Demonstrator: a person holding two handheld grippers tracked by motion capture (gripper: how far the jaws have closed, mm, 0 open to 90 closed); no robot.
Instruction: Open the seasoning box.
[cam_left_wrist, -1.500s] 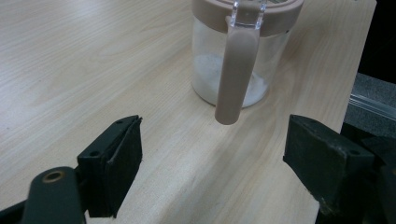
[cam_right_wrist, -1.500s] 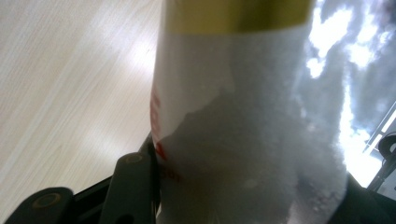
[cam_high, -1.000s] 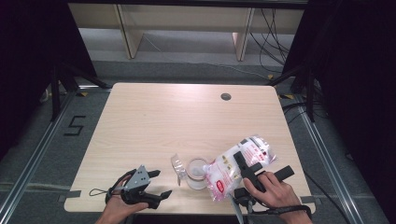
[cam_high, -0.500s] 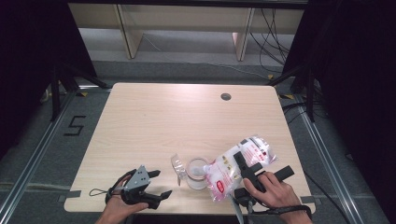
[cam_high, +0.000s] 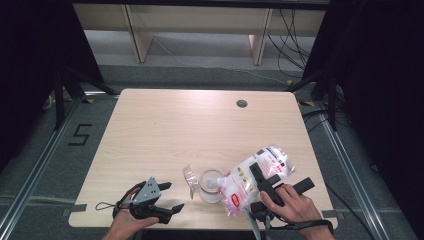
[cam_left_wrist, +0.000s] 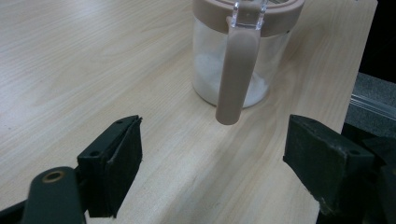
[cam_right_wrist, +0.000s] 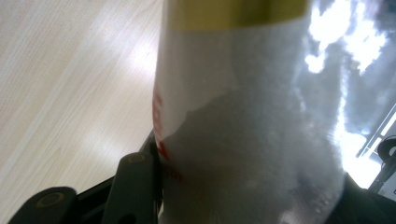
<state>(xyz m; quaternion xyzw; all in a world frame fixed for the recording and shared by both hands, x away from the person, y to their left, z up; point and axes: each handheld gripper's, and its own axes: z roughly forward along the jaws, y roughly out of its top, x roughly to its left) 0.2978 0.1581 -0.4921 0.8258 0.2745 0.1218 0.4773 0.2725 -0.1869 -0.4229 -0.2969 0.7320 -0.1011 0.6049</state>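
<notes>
A clear jar (cam_high: 210, 186) with a beige rim stands near the table's front edge, its clear lid (cam_high: 190, 179) flipped up on its left. In the left gripper view the jar (cam_left_wrist: 243, 56) holds some white powder, and a beige strap hangs down its side. My left gripper (cam_high: 167, 197) rests left of the jar, open and holding nothing; its jaws (cam_left_wrist: 215, 137) frame bare table short of the jar. My right gripper (cam_high: 260, 182) is shut on a clear bag of white powder (cam_high: 252, 177) with red print, tilted with its lower end at the jar's rim. The bag (cam_right_wrist: 252, 121) sits between the right gripper's jaws.
The light wooden table (cam_high: 165, 130) has a round cable hole (cam_high: 242, 103) at the back right. Black curtains and stands flank it, and a wooden shelf frame (cam_high: 135, 30) stands behind. The front edge lies just below both hands.
</notes>
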